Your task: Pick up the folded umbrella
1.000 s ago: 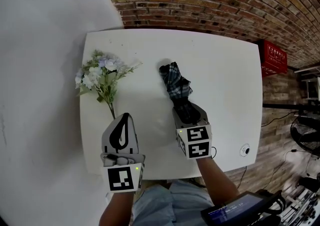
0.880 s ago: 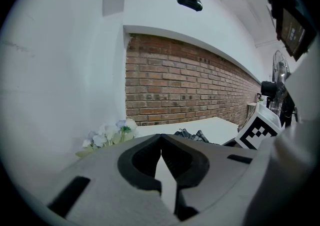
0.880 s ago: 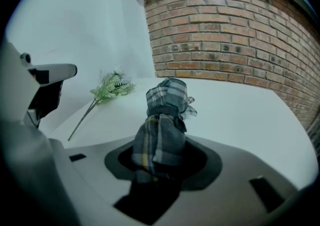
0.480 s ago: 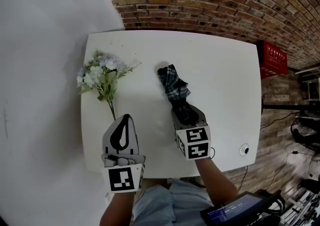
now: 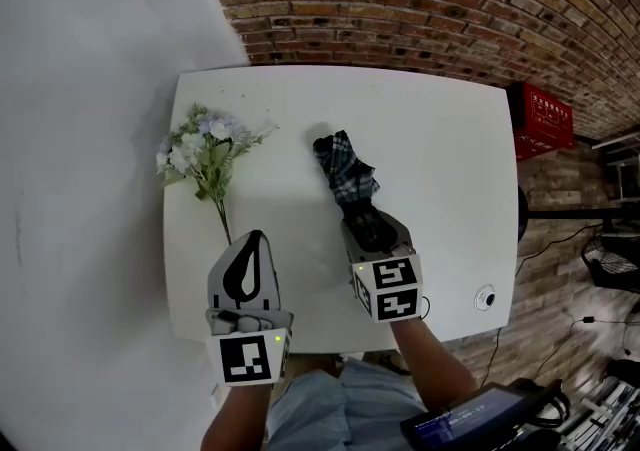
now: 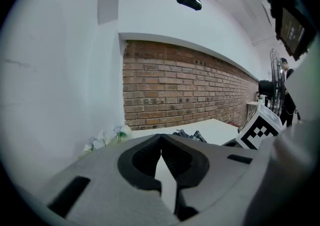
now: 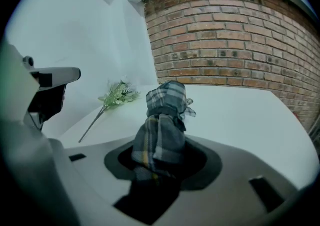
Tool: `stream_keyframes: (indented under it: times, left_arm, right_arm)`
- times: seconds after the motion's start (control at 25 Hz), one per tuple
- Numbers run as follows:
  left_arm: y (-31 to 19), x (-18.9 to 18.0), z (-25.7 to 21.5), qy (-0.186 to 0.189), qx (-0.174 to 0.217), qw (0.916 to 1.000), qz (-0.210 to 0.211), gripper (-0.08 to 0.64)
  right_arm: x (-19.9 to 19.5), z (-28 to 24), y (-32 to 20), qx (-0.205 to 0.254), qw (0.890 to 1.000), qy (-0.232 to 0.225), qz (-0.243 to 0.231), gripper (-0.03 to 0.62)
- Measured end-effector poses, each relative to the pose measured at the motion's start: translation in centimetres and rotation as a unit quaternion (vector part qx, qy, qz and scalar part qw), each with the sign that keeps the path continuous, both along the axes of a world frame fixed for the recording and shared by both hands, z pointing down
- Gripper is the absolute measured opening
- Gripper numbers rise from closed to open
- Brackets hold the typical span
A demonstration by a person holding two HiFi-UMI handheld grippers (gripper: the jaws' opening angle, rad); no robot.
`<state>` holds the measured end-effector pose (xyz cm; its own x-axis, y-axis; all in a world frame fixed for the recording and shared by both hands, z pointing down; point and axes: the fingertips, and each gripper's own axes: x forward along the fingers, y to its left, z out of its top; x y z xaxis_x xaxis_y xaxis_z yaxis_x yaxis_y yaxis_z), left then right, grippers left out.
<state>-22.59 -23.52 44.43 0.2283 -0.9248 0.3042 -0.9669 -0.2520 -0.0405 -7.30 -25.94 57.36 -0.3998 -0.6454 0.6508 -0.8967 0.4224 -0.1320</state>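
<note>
Though the head view masks the grip, your right gripper (image 7: 162, 156) clamps the folded umbrella (image 7: 165, 104); left gripper (image 6: 160, 139), at nine o'clock, closed, empty.

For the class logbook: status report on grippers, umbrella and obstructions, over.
Left gripper shut, empty. Right gripper shut on folded umbrella. Flower bunch lies apart at left, nothing in the way.

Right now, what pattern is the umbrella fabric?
Dark grey plaid umbrella, thin yellow lines. Best in right gripper view.
</note>
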Motion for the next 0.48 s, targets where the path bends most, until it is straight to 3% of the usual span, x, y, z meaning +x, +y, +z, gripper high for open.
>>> stream_keyframes:
  times: [0.48]
  left_arm:
    - [1.4,2.3,-2.9,-0.002,0.028,0.9996,0.002,0.006]
  right_arm:
    - [1.4,-3.6,0.8,0.04,0.999,-0.014,-0.004,0.184]
